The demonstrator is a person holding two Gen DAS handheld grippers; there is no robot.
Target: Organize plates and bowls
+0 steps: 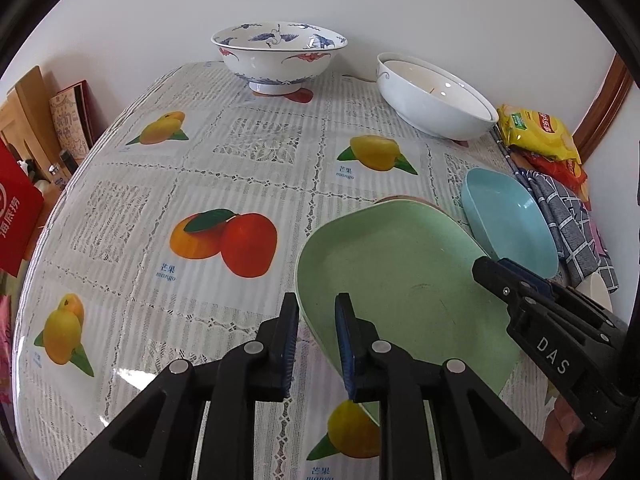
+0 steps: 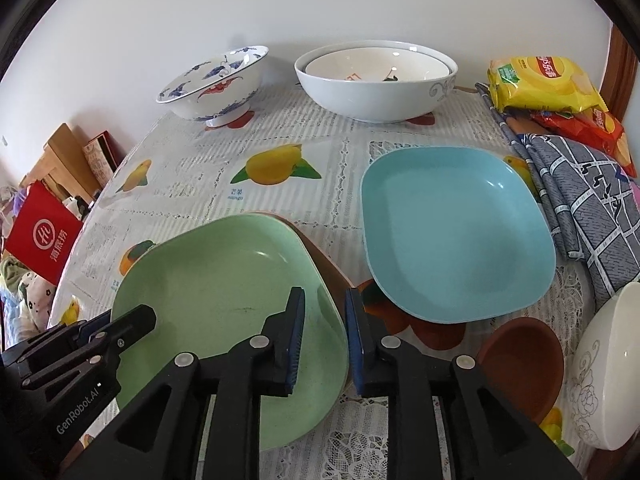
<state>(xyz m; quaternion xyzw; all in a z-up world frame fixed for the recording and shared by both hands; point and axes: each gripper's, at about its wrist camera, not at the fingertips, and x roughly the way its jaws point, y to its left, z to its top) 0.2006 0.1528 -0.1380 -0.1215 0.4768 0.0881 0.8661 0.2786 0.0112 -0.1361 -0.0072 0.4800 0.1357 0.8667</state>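
Note:
A green plate [image 1: 400, 276] [image 2: 224, 292] lies on a brown plate [image 2: 324, 264] whose edge peeks out. My left gripper [image 1: 317, 344] straddles the green plate's left rim with a gap between its pads, open. My right gripper [image 2: 325, 340] straddles the green plate's right rim, also open; it shows in the left wrist view [image 1: 500, 276]. A blue plate [image 2: 456, 232] [image 1: 508, 216] lies to the right. A blue-patterned bowl [image 1: 279, 56] [image 2: 216, 84] and nested white bowls [image 1: 436, 96] [image 2: 376, 80] stand at the back.
A small brown bowl [image 2: 524, 364] and a white flowered bowl [image 2: 612, 364] stand at the right front. A checked cloth [image 2: 592, 208] and snack bags [image 2: 540, 84] lie along the right edge. The fruit-print tablecloth [image 1: 160, 200] covers the table; red bag [image 2: 40, 232] beyond its left edge.

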